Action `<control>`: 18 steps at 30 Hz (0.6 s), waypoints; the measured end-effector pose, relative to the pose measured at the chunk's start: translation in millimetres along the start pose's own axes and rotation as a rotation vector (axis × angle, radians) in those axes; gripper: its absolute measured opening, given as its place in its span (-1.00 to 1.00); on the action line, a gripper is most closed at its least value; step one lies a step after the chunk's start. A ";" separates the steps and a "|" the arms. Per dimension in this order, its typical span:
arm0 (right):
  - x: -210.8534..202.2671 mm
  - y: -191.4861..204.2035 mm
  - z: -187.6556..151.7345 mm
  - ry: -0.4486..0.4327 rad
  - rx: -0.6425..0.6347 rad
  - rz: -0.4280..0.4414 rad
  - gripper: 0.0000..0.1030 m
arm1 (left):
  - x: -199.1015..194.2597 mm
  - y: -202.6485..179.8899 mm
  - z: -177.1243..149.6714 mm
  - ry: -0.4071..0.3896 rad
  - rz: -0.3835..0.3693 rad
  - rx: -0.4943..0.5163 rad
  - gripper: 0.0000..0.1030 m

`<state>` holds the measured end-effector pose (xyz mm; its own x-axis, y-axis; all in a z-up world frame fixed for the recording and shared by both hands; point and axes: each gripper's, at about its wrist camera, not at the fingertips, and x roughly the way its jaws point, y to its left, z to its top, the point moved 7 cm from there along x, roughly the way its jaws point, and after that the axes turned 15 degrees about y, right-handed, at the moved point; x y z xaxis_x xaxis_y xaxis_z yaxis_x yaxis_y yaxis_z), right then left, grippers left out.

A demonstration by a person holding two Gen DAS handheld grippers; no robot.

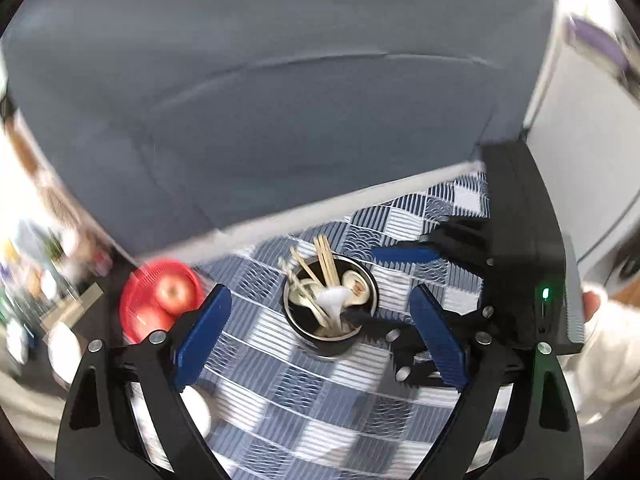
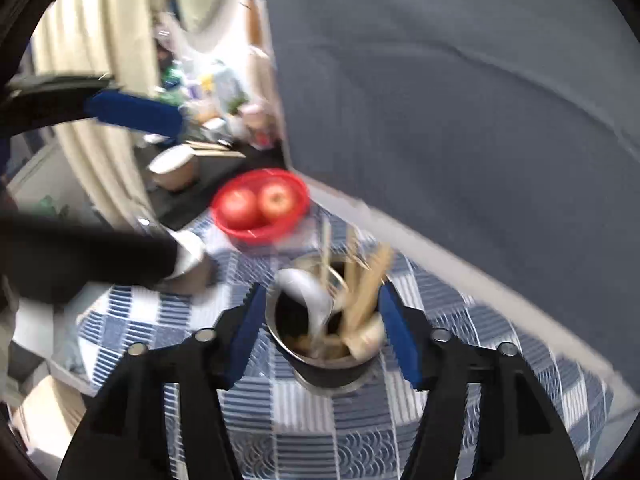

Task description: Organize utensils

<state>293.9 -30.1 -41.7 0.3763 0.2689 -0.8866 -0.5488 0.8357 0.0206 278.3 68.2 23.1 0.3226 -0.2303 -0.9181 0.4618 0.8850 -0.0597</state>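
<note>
plainly, a round metal cup [image 1: 330,312] of wooden chopsticks [image 1: 325,258] and spoons [image 2: 310,294] sits on the checked cloth [image 1: 280,392]; left gripper [image 1: 322,330] and right gripper [image 2: 320,330] both gape, holding nothing; motion blur smears the utensils.

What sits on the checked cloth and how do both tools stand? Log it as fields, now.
surface: blue-and-white checked tablecloth
holder: round dark metal utensil cup, upright on the cloth
contents: silver metal spoon, pale wooden chopsticks, white plastic spoon, standing inside the cup
fruit: red plastic basket with two red apples, beyond the cup
left tool: open, nothing between its blue pads
right tool: open, pads either side of the cup, blurred, no contact visible
</note>
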 end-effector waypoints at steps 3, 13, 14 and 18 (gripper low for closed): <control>7.7 -14.8 -28.8 0.038 0.045 -0.013 0.55 | 13.5 12.9 -22.8 -0.012 0.001 -0.103 0.88; -16.8 -29.6 -100.3 0.024 0.136 -0.024 0.73 | 36.7 -2.1 -99.3 -0.029 -0.012 -0.326 0.88; -22.3 -26.9 -105.0 0.012 0.134 -0.030 0.74 | 36.9 -5.4 -105.6 -0.032 0.002 -0.347 0.88; -41.1 -17.5 -122.3 -0.007 0.115 -0.115 0.78 | 28.8 -21.9 -126.7 -0.070 0.073 -0.374 0.88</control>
<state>196.7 -114.3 -62.2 0.4376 0.1710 -0.8828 -0.4124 0.9106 -0.0280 172.8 93.5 -51.6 0.4051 -0.1766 -0.8971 0.1060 0.9836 -0.1458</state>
